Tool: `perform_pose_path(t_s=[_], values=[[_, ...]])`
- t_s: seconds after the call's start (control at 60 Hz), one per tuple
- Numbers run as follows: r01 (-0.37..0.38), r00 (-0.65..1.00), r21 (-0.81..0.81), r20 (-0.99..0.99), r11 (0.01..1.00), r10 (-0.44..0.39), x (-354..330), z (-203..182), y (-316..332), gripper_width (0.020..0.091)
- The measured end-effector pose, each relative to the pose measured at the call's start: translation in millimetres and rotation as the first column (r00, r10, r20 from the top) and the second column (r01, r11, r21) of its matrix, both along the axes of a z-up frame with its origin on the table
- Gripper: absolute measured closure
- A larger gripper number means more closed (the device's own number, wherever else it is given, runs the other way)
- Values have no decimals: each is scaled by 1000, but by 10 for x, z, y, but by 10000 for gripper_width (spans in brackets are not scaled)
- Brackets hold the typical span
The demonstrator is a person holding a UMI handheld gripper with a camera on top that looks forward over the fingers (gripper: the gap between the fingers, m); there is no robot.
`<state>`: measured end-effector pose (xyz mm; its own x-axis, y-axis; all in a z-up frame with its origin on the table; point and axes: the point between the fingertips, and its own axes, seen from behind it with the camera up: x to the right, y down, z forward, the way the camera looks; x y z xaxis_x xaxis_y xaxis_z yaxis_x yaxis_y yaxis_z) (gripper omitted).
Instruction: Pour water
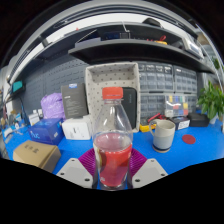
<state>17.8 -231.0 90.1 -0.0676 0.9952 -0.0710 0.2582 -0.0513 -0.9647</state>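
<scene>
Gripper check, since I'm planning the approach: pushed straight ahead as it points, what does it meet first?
The clear plastic bottle with red cap and red liquid. It already stands between the fingers of the gripper, apparently gripped, so nothing lies before it.

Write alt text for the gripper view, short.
A clear plastic bottle with a red cap, part full of red liquid, stands upright between the gripper fingers, whose pink pads press its sides. Beyond it on the blue table sits a white cup, to the right. Boxes and shelves crowd the background.
</scene>
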Motion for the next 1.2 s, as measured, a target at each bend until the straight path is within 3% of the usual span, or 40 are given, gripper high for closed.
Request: perform_pose_path(t_s=[0.133,0.25,0.517,0.683,0.933,1.033,1.2], values=[[23,999,-186,48,982,-14,-238,153,-24,709],[52,997,-449,78,892,-19,-537,303,-8,708],[215,975,-860,213,464,-56,-1035,558,305,709],[310,950,-937,312,159,-13,-1183,575,430,704],[385,923,-902,376,-194,84,-1303,616,481,704],[408,913,-882,396,-234,102,-1292,608,477,704],[389,919,-914,377,-116,114,-1246,649,490,705]])
